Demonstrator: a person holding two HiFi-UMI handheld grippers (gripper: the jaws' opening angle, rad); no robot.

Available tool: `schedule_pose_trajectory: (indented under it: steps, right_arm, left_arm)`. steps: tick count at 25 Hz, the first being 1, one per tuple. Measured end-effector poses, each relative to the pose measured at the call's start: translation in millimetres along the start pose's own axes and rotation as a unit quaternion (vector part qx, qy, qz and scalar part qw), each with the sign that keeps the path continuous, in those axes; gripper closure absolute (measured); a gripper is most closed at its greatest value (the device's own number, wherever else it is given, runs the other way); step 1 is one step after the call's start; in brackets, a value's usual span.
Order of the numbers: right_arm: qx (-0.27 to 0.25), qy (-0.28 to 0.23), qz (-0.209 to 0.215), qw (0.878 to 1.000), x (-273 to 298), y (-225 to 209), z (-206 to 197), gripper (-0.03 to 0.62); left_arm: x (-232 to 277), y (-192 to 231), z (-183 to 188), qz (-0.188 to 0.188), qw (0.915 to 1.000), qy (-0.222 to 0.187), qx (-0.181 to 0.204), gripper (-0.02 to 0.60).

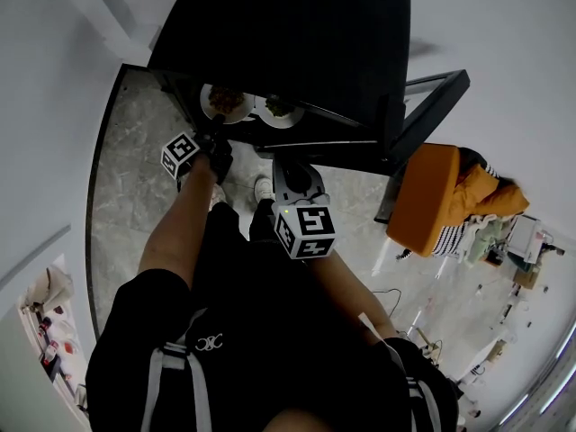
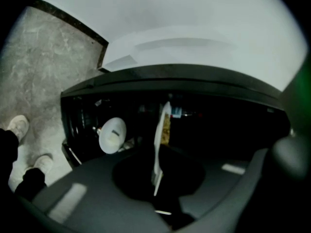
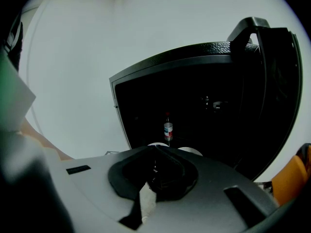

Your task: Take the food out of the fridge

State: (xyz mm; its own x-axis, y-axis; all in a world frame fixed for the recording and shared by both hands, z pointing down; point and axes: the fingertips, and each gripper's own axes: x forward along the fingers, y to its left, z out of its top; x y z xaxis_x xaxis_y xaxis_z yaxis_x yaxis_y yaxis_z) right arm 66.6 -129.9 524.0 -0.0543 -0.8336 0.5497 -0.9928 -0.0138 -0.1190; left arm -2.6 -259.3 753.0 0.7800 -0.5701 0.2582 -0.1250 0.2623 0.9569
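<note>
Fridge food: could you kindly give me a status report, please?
Left gripper shut on food plate rim, inside fridge. Right gripper shut, empty. Door open; second plate alongside.

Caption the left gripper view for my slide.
Left gripper grips a food plate by its rim in the open fridge.

A left plate [image 1: 225,103] and a right plate [image 1: 279,111] are set side by side at the front edge of the fridge [image 1: 297,52]; a bottle [image 3: 168,130] is stood behind them.

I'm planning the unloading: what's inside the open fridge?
Two white plates of food side by side, left plate and right plate, with a small bottle behind them. The dark interior hides the rest.
</note>
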Motion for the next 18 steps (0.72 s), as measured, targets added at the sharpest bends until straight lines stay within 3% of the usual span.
schedule_pose_trajectory:
  steps: [7,18]
  right_arm:
    - [0.006,0.004,0.002,1.0,0.4,-5.1,-2.9,0.592]
    - [-0.009,-0.015,0.059,0.998,11.0,5.7,15.8,0.592]
  left_arm:
    - [-2.0,-8.3,-2.8,-0.006,0.9997,0.007,0.022,0.568]
    - [-57.6,-24.5,-29.8,-0.026,0.9992,0.018,0.025,0.568]
